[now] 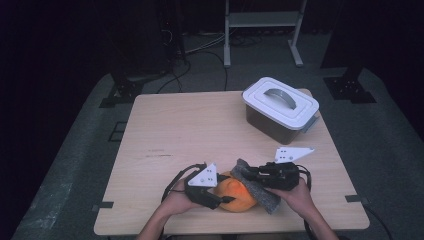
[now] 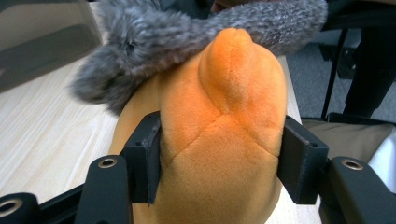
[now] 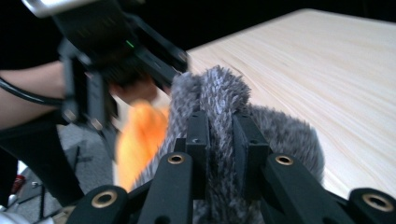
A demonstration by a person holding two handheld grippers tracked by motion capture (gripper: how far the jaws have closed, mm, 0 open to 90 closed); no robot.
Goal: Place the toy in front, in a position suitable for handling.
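- Orange soft toy (image 1: 236,196), one, lying at the near edge of one wooden table (image 1: 190,130); one grey fuzzy cloth (image 1: 257,189) draped over it. Two grippers, left gripper (image 1: 226,199) and right gripper (image 1: 241,173), meeting at the toy. One box with a white lid (image 1: 281,107) far back on the right.
- Seen from the left gripper view: same orange toy (image 2: 224,135) squeezed between two black pads (image 2: 144,158), so clenched on it. Grey cloth (image 2: 187,37) resting on top of the toy.
- Seen from the right gripper view: two pads (image 3: 198,140) pinched tight on the grey cloth (image 3: 219,93). Toy (image 3: 140,135) blurry just behind, beside the other gripper.
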